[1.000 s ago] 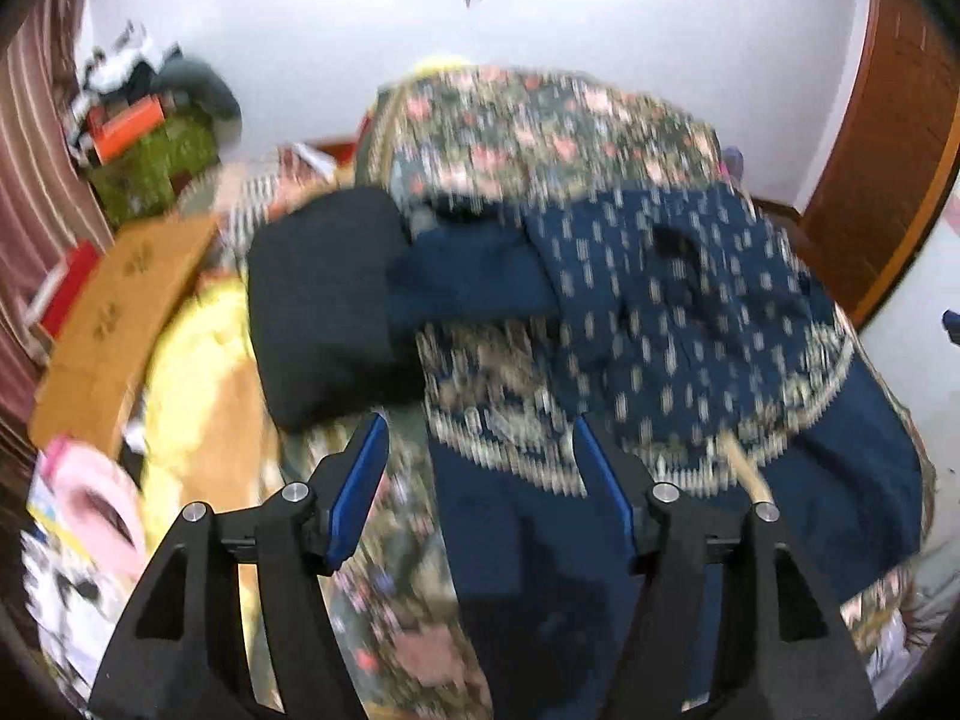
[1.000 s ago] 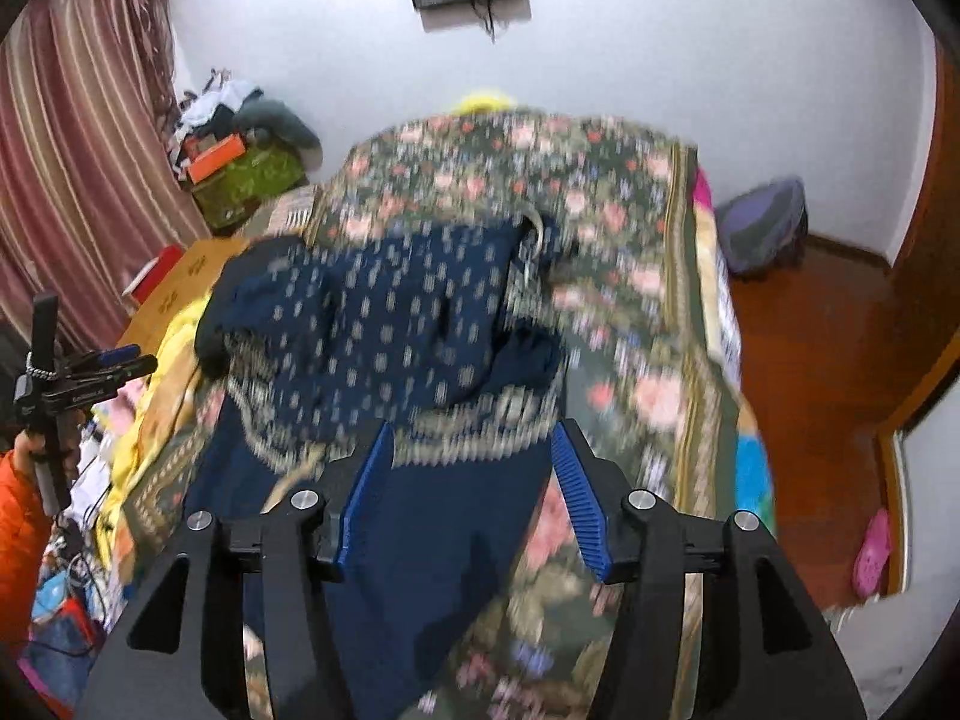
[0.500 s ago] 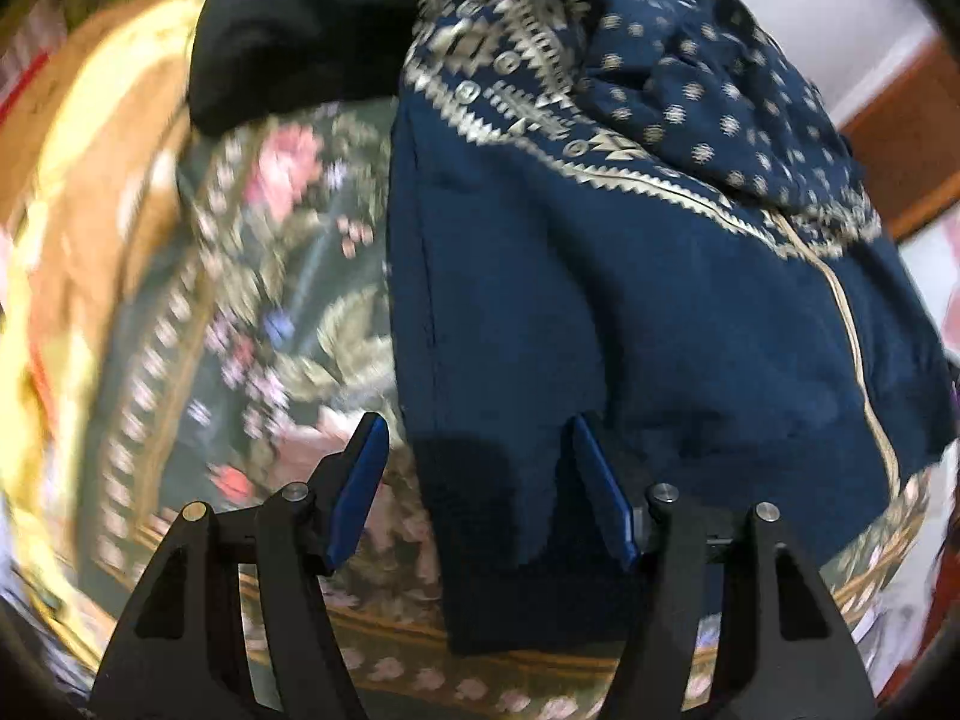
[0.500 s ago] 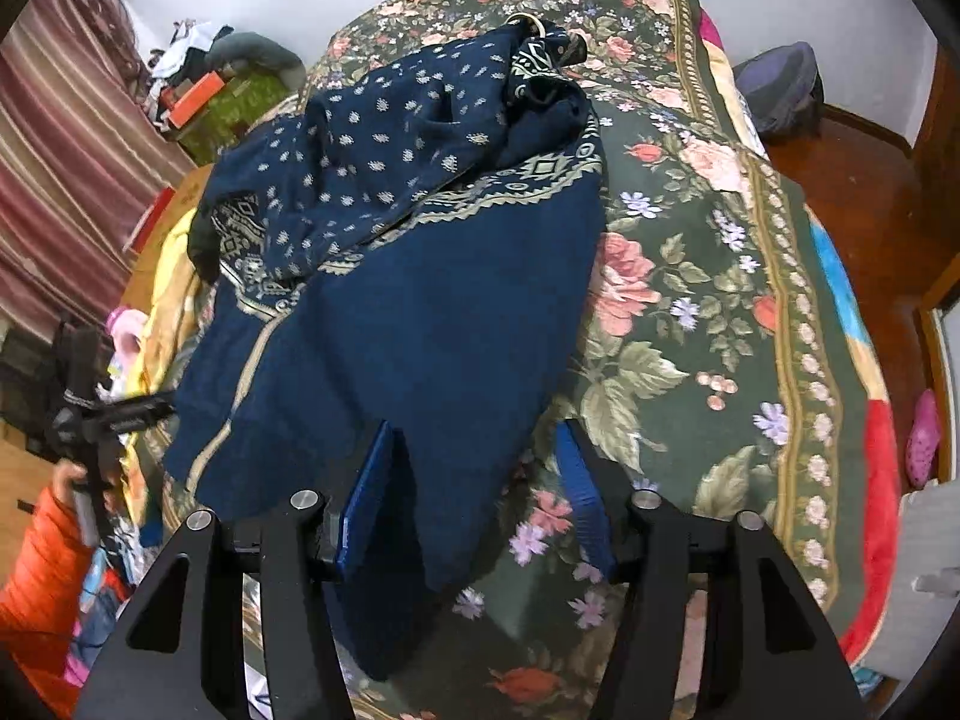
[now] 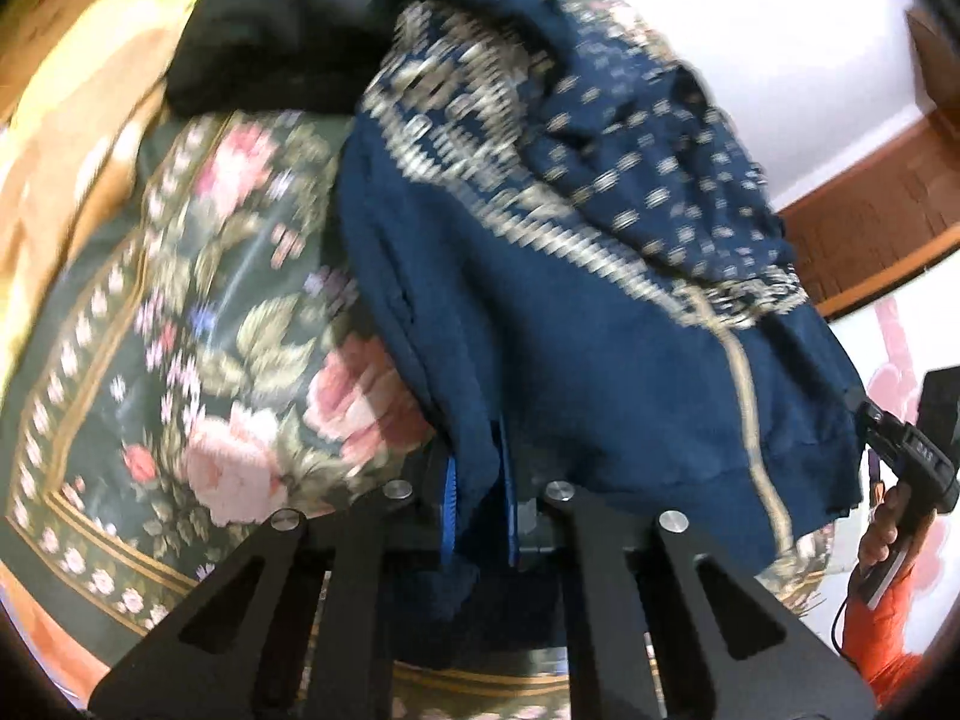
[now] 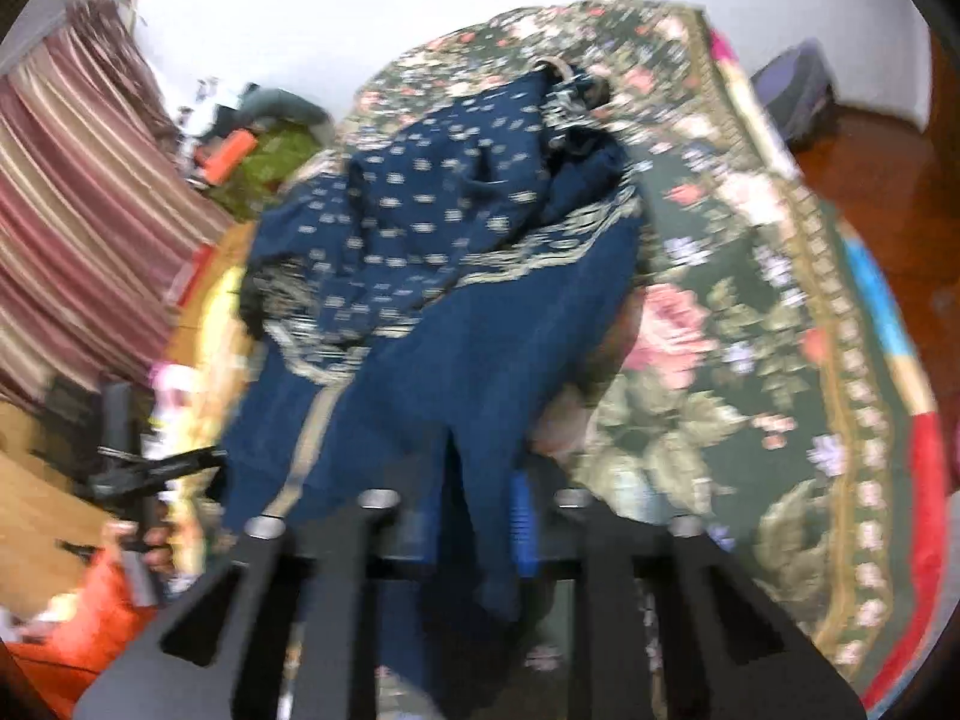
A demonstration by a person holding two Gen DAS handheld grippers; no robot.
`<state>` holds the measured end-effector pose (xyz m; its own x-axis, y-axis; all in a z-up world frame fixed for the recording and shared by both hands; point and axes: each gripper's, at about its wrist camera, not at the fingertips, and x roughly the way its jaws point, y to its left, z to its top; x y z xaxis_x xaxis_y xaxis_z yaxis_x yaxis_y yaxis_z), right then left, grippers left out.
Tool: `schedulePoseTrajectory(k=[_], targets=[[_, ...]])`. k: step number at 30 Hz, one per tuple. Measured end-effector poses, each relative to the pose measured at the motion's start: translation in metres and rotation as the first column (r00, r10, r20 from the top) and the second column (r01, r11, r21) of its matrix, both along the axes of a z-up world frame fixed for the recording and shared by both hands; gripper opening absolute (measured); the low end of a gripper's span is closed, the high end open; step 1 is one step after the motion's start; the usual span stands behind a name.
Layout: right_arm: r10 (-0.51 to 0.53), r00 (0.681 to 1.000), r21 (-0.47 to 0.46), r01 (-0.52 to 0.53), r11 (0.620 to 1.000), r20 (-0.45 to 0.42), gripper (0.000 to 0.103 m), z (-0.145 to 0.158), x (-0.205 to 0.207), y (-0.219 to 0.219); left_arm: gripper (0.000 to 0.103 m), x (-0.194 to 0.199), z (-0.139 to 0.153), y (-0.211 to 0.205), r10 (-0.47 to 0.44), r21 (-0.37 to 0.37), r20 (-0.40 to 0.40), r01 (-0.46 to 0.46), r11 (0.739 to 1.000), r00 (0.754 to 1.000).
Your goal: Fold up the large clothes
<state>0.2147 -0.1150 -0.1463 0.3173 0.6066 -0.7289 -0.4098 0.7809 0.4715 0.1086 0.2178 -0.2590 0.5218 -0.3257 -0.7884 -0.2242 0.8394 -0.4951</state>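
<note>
Left tongs (image 5: 477, 501): I have them clamped on the near hem of the navy garment (image 5: 600, 360); cloth is bunched between the blue pads (image 5: 447, 495) at 6 o'clock in my left view.
Right tongs (image 6: 474, 510): pinched shut on the same garment's hem at the opposite corner, a fold of navy cloth hanging down between the pads (image 6: 521, 525) at 6 o'clock in my right view.
Navy garment: it lies on the bed, running from both tongs up toward 12 o'clock; the near half is plain navy, a gold patterned band (image 5: 480, 180) crosses it, and the far half is dotted fabric crumpled in a heap (image 6: 432, 210).
Gold stripe (image 5: 747, 396): runs down the plain part toward the hem, at about 4 o'clock in my left view.
Floral bedspread (image 5: 210, 330): dark green with pink roses, under the garment; it shows at 9 o'clock in my left view and at 3 o'clock in my right view (image 6: 750, 360).
Black cloth (image 5: 276, 24): lies at 11 o'clock in my left view, touching the garment's far patterned edge.
Other rig: my right tongs' handle and hand (image 5: 900, 516) show at 4 o'clock in the left view; the left one (image 6: 138, 480) shows at 8 o'clock in the right view.
Striped curtain (image 6: 78, 210): at 9 o'clock in the right view, well apart from the bed.
Focus: both views are motion-blurred.
</note>
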Motion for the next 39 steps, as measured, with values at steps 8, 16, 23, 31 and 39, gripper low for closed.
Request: schedulePoseTrajectory(k=[8,16,23,31,39], targets=[[-0.004,0.997,0.117,-0.005,0.993,0.074,0.007,0.04,0.041,0.012,0.009,0.034,0.081,0.027,0.01,-0.081,0.192,0.006,0.997,0.981],[-0.07,0.985,0.149,0.047,0.988,0.156,0.007,0.072,0.138,0.034,0.008,0.116,0.152,0.064,0.053,-0.063,0.326,-0.034,0.997,0.944],[-0.179,0.979,0.078,0.171,0.982,0.1,0.007,0.033,0.227,0.039,0.008,0.203,0.146,0.087,0.097,0.202,0.301,-0.163,0.966,0.949],[-0.185,0.982,0.051,0.186,0.981,-0.038,0.007,-0.034,0.255,0.029,0.011,0.253,0.054,0.102,0.118,0.293,0.094,-0.141,0.946,0.989],[-0.139,0.988,-0.147,0.146,0.978,0.062,0.024,0.002,0.229,0.037,0.032,0.239,0.082,0.058,-0.013,0.536,0.071,-0.027,0.844,0.997]])
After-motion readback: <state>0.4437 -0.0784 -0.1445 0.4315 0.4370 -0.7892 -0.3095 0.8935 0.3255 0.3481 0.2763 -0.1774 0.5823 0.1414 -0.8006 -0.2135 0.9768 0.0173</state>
